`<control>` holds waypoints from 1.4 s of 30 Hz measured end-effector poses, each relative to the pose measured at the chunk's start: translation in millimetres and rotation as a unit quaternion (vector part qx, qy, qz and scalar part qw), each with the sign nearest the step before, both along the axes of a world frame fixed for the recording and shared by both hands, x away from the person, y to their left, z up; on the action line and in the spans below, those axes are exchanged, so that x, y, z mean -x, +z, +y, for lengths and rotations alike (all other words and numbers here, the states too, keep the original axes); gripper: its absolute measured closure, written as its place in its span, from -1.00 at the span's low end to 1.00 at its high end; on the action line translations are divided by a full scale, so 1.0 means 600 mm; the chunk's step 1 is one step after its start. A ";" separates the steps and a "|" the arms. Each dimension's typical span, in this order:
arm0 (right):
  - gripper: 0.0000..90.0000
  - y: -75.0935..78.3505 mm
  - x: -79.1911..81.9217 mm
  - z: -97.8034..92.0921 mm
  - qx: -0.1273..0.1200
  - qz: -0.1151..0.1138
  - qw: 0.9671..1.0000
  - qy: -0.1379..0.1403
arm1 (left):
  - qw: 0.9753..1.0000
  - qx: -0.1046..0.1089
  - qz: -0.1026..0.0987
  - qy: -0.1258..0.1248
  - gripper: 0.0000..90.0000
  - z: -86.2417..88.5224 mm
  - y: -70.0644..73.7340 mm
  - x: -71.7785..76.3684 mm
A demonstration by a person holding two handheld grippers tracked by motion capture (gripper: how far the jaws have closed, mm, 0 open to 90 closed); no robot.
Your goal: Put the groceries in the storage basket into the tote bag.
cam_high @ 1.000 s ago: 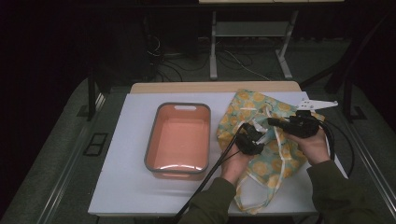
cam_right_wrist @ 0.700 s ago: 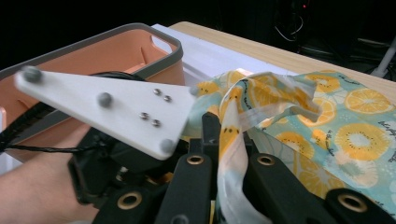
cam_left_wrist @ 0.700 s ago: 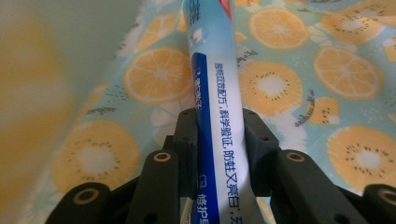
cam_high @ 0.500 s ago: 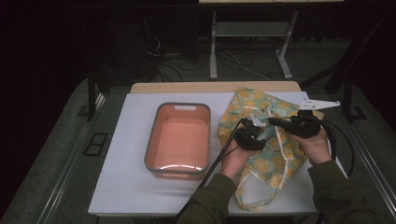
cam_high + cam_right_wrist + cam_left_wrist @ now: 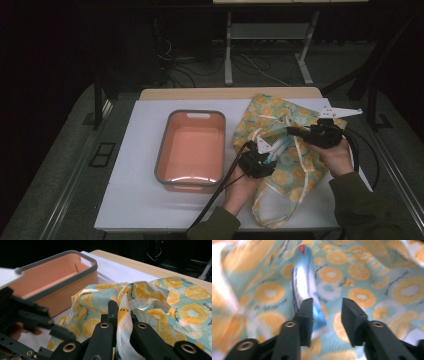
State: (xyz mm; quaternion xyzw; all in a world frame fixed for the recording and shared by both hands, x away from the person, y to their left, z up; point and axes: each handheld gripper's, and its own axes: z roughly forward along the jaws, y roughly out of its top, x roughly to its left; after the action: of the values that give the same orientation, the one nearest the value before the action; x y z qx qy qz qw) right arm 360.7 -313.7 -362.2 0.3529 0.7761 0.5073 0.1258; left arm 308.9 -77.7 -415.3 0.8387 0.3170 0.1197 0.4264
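Left gripper view: a blue-and-white tube with a red tip (image 5: 305,287) lies inside the citrus-print fabric tote bag (image 5: 372,277). The left hand-held gripper (image 5: 327,315) has its jaws apart; the left jaw touches the tube's lower end, the right jaw is clear of it. View is motion-blurred.

Right gripper view: the right hand-held gripper (image 5: 122,315) is clamped on the bag's pale strap and rim fabric, lifting the mouth open.

High view: the bag (image 5: 305,170) sits on the right half of the white counter (image 5: 145,190), its lower handle loop near the front edge. The left hand-held gripper (image 5: 257,162) is at the bag's mouth; the right one (image 5: 300,132) is above it.

The salmon plastic tub with a grey rim (image 5: 192,150) stands just left of the bag, tight against the left hand. Open counter lies left of and in front of the tub.
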 end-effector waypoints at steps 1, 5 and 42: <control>0.99 0.000 0.000 0.000 0.000 0.000 1.000 0.000 | 1.000 -0.003 0.003 0.006 0.57 0.005 -0.003 0.006; 0.99 -0.001 0.000 0.001 0.001 0.002 1.000 0.000 | 0.999 -0.025 0.017 0.017 0.92 0.012 -0.014 0.013; 0.99 -0.007 0.005 -0.001 0.012 0.014 1.000 0.012 | 0.996 0.034 0.046 -0.068 0.43 0.042 0.081 -0.024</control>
State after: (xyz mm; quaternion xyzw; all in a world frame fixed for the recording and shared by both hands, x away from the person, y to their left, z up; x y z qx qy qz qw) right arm 357.7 -314.4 -366.3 0.3491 0.7883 0.4940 0.1129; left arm 323.2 -52.2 -366.9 0.8480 0.2826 0.0407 0.4465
